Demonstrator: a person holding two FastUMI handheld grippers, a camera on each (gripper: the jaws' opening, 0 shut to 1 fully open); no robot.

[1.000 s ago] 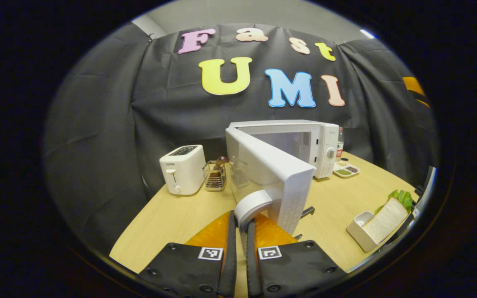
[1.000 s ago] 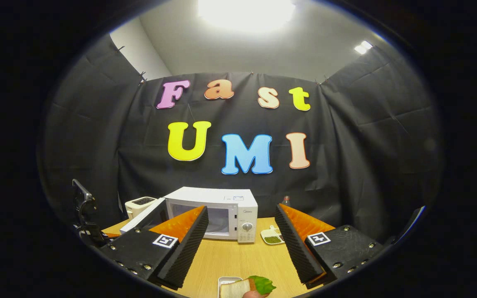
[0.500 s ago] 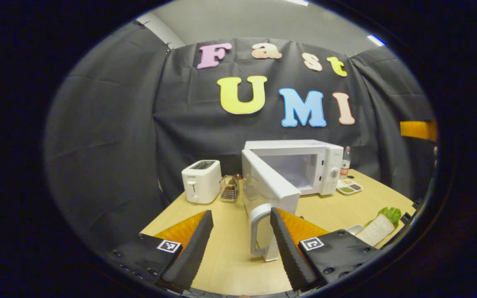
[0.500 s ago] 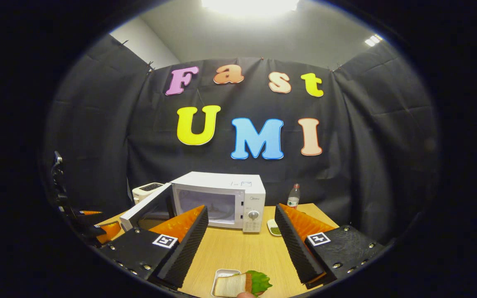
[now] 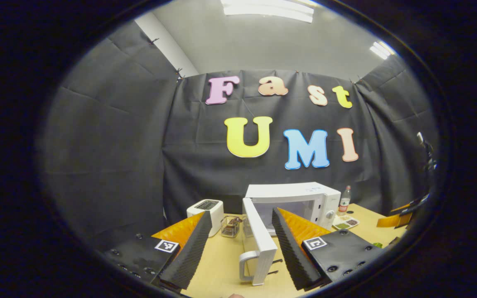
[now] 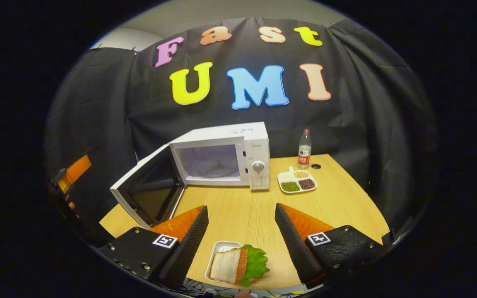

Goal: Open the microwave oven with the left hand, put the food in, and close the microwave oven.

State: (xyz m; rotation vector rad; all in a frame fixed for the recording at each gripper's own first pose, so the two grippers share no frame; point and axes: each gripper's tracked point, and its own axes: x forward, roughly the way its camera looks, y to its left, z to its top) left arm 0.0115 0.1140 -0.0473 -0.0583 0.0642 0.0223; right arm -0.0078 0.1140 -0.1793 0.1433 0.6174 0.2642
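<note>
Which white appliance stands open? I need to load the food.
The microwave, its door swung wide; the toaster beside it has no door.

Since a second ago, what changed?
The left gripper let go of the microwave door's handle, opened and backed off. The right gripper, open throughout, tipped down toward the sandwich in its white tray. The door stays open, the sandwich untouched.
</note>
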